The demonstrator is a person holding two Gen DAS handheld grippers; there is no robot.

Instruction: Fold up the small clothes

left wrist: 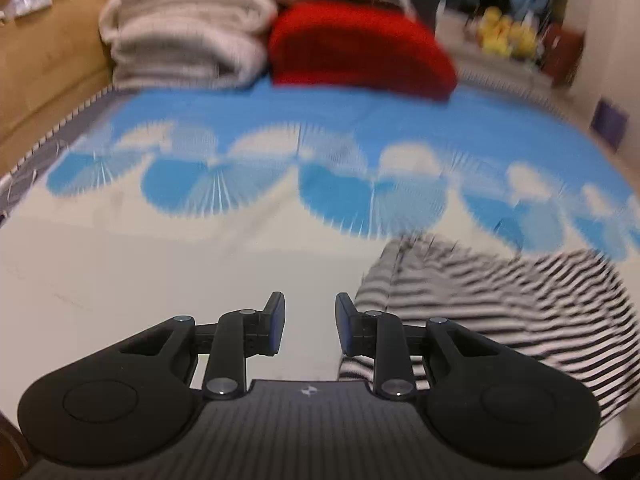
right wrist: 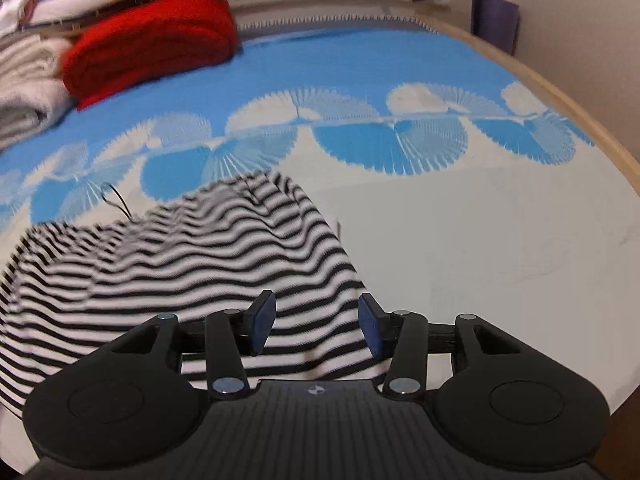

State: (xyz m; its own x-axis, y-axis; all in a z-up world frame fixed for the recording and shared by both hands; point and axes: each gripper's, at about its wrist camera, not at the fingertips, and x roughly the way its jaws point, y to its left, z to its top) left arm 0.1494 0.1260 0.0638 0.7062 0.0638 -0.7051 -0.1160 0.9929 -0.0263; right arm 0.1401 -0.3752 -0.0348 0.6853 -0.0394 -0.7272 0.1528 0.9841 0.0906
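A black-and-white striped garment lies rumpled on the bed; it also shows in the left wrist view at the lower right. My left gripper is open and empty, just left of the garment's edge, over the cream part of the sheet. My right gripper is open and empty, hovering above the garment's near right part, with striped cloth showing between its fingers.
The bed sheet is cream near me and blue with fan shapes farther off. A folded red blanket and beige blankets are stacked at the far side. A wooden bed edge runs along the right.
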